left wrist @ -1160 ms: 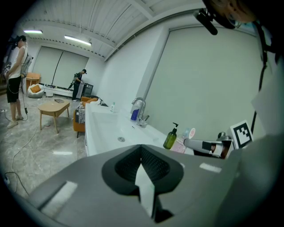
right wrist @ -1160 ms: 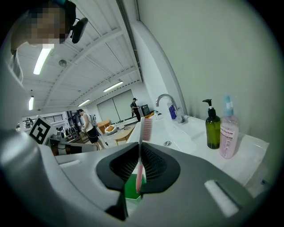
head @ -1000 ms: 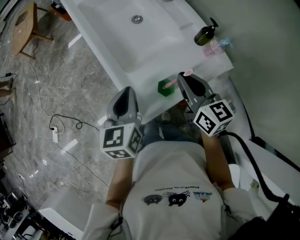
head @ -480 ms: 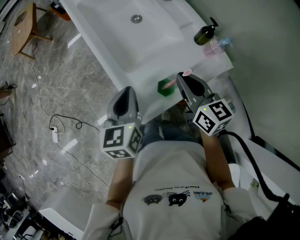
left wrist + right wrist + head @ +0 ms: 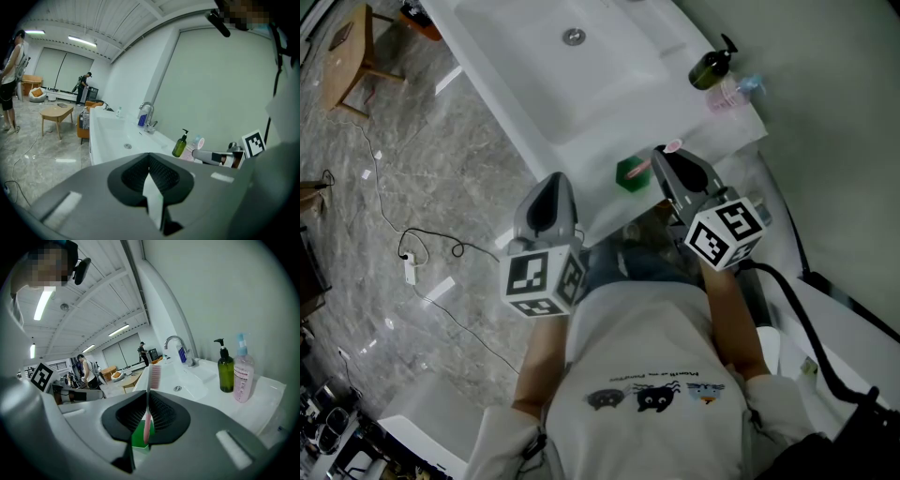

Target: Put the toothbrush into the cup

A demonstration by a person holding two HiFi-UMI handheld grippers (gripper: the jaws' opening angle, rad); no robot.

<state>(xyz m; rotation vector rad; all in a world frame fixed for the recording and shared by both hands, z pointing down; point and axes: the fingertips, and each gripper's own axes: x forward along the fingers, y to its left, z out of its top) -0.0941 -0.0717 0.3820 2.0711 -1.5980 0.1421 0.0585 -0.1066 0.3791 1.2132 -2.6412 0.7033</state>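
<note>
A green cup (image 5: 630, 174) stands on the white sink counter (image 5: 694, 117) near its front edge. My right gripper (image 5: 661, 161) is shut on a pink toothbrush (image 5: 674, 145) and holds it just right of and above the cup. In the right gripper view the toothbrush (image 5: 149, 394) stands upright between the jaws of the right gripper (image 5: 147, 416), bristles up, with the cup (image 5: 139, 437) showing directly beneath. My left gripper (image 5: 551, 183) hovers at the counter's front edge, left of the cup. In its own view the left gripper (image 5: 152, 187) is shut and holds nothing.
A dark green pump bottle (image 5: 709, 70) and a pink bottle (image 5: 727, 94) stand at the counter's right end. The basin with its drain (image 5: 573, 37) lies beyond the cup, and the faucet (image 5: 176, 341) is behind it. A cable (image 5: 431, 239) trails on the marble floor at left.
Hardly anything: the right gripper with the toothbrush has edged a touch left toward the cup. The left gripper has stayed put.
</note>
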